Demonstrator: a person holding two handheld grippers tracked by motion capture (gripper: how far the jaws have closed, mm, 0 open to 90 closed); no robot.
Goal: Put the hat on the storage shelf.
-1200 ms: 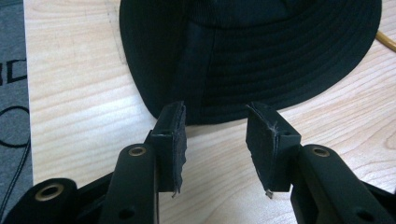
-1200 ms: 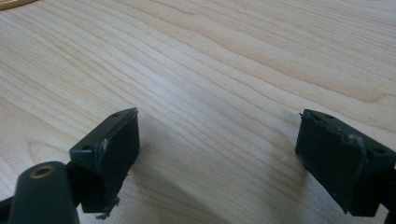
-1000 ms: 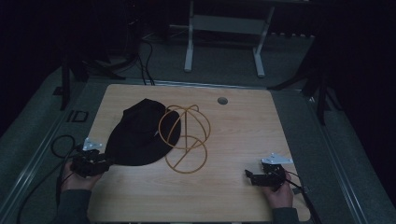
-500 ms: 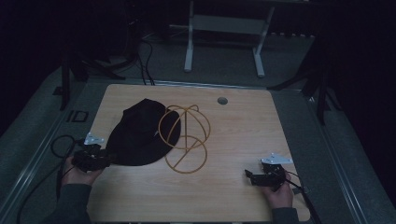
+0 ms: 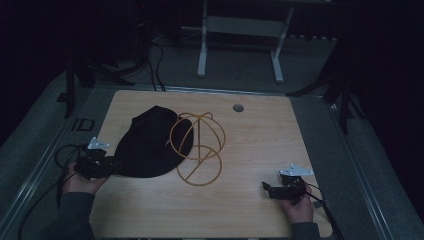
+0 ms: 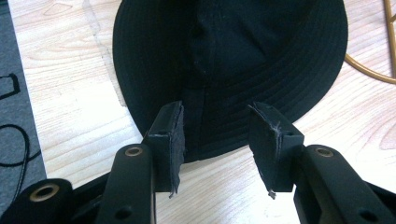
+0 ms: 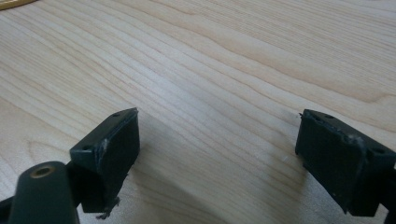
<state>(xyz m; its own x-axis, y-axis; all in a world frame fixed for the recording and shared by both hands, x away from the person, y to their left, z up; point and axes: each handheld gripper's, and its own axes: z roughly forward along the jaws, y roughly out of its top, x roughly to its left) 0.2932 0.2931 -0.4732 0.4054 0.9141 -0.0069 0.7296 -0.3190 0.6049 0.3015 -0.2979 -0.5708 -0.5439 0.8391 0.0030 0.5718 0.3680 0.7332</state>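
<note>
On the counter's [image 5: 250, 145] left half lay the black hat [image 5: 150, 142], its far edge against the gold wire stand [image 5: 199, 150]. Left tongs [image 6: 215, 135] were parted around the hat's near brim, pads [image 6: 170, 133] either side of it, not clamped. Right tongs [image 7: 219, 154] sat wide apart over bare wood near the counter's front right corner, well apart from the hat, holding nothing.

A black hat [image 5: 150, 142], a golden wire stand [image 5: 199, 149], a pale wood-grained table [image 5: 260, 140].
</note>
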